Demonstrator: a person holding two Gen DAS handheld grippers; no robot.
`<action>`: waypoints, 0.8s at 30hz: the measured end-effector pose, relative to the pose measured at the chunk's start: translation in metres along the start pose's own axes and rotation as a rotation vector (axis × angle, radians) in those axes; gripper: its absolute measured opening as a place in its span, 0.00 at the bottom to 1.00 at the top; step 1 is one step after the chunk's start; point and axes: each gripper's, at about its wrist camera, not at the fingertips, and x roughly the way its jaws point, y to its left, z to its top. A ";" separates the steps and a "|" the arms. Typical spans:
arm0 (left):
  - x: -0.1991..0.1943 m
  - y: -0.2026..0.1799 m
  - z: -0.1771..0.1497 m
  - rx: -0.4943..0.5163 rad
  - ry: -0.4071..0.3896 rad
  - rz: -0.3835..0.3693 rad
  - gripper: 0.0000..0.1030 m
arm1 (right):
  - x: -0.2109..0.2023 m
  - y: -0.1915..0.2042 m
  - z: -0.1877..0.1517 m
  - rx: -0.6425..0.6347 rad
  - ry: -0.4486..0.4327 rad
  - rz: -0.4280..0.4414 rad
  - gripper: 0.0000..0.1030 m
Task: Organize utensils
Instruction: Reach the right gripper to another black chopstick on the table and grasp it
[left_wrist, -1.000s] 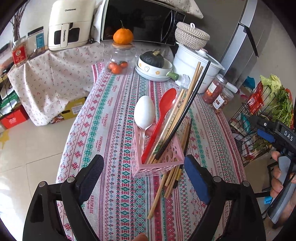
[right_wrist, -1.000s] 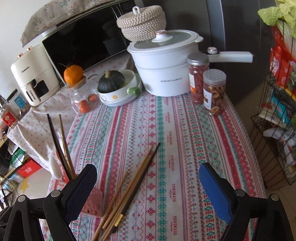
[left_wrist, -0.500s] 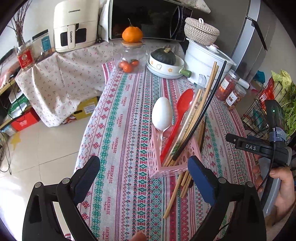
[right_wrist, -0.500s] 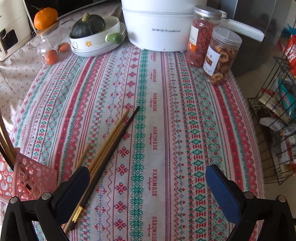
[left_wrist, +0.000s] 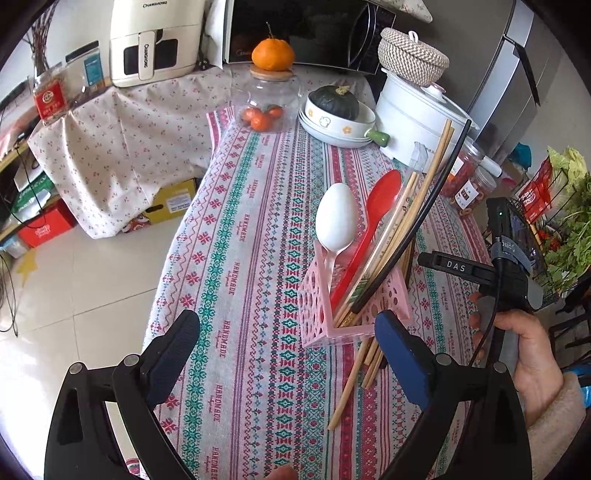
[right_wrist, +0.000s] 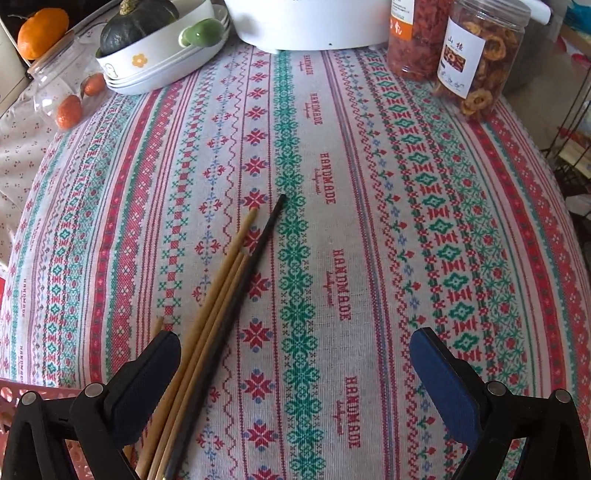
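Beside the pink basket (left_wrist: 354, 314), already stocked with spoons, loose chopsticks (right_wrist: 218, 295) lie on the cloth; the right gripper (right_wrist: 295, 373) hangs wide open and empty over them, seemingly to collect them, the left gripper (left_wrist: 288, 350) likewise agape.

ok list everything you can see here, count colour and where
utensil basket: 1, pink, on the tablecloth
white spoon: 1, white, standing in the basket
red spoon: 1, red, in the basket
chopsticks in basket: several, wood plus one black
loose chopsticks: several wood, one black, flat on the cloth beside the basket
tablecloth: 1, red-green pattern
glass jar: 1, clear, far end, orange on its lid
squash: 1, dark green, in stacked white dishes
pot: 1, white, far right
snack jars: 2, clear, beside the pot
left gripper: open, empty
right gripper: open, above the loose chopsticks
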 end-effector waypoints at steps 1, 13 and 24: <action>0.000 0.000 0.000 0.002 0.003 -0.002 0.94 | 0.003 -0.002 0.001 0.007 0.004 -0.001 0.98; 0.000 -0.003 -0.002 0.015 0.010 -0.007 0.94 | 0.022 0.006 0.003 -0.025 0.001 -0.054 0.95; -0.001 -0.005 -0.003 0.029 0.009 -0.015 0.94 | 0.025 -0.002 0.001 -0.032 0.049 -0.132 0.94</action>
